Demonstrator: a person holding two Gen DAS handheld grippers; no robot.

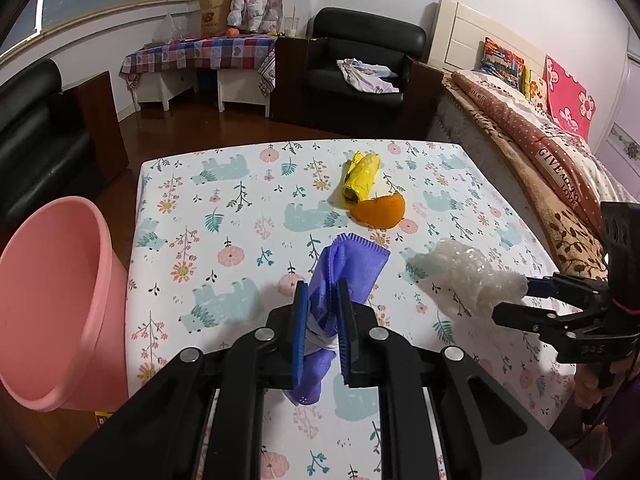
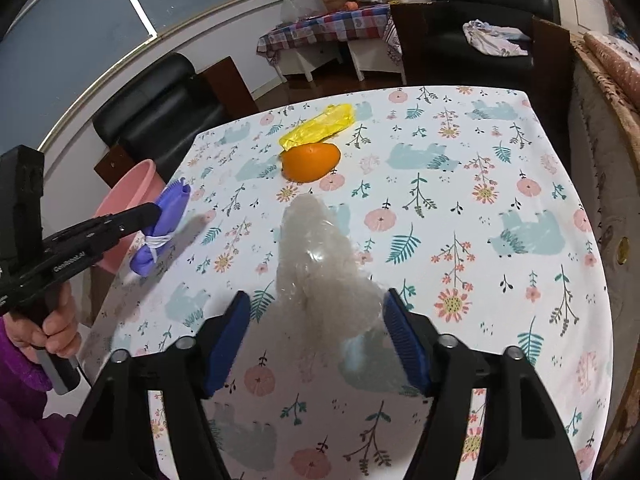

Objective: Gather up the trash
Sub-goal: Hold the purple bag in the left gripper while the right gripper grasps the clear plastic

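While the left gripper pinches the purple mask near the table's left edge, right gripper straddles bubble wrap mid-table.

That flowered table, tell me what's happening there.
A person is clearing trash with handheld tongs. The left tongs are clamped on a purple face mask, lifted off the table near the pink bin. The right tongs sit open around a wad of clear plastic wrap. A yellow wrapper and an orange peel lie farther back.
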